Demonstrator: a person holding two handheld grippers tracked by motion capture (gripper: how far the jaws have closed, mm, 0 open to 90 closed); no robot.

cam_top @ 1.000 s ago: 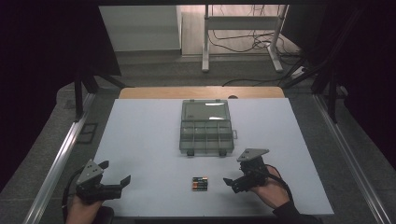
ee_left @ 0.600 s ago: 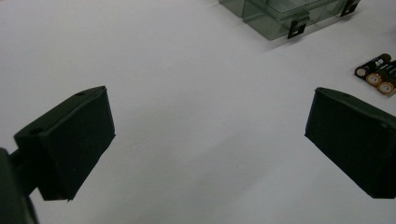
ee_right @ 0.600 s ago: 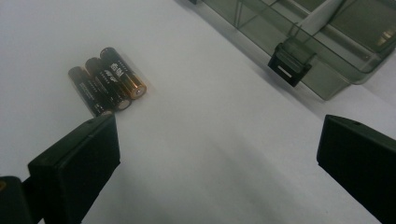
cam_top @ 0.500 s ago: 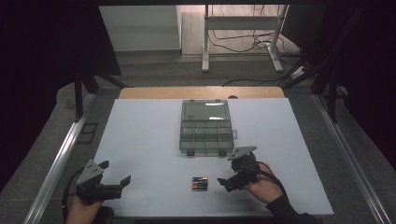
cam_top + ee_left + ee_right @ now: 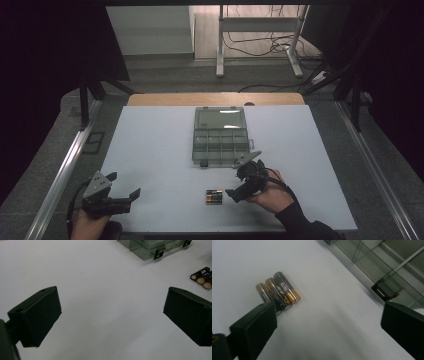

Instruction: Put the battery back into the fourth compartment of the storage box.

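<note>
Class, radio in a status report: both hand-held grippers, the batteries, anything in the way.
Right hand-held gripper open, beside the batteries, not gripping. Left hand-held gripper open, holding nothing. Batteries lie side by side on the table. Clear compartment box behind; nothing between.

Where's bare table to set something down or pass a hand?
Free: the wide white stretch left of the organizer box, down to the left tongs; also the strip right of the box to the table edge. Crowded: the near middle, where the batteries lie beside the right tongs, just below the box.
</note>
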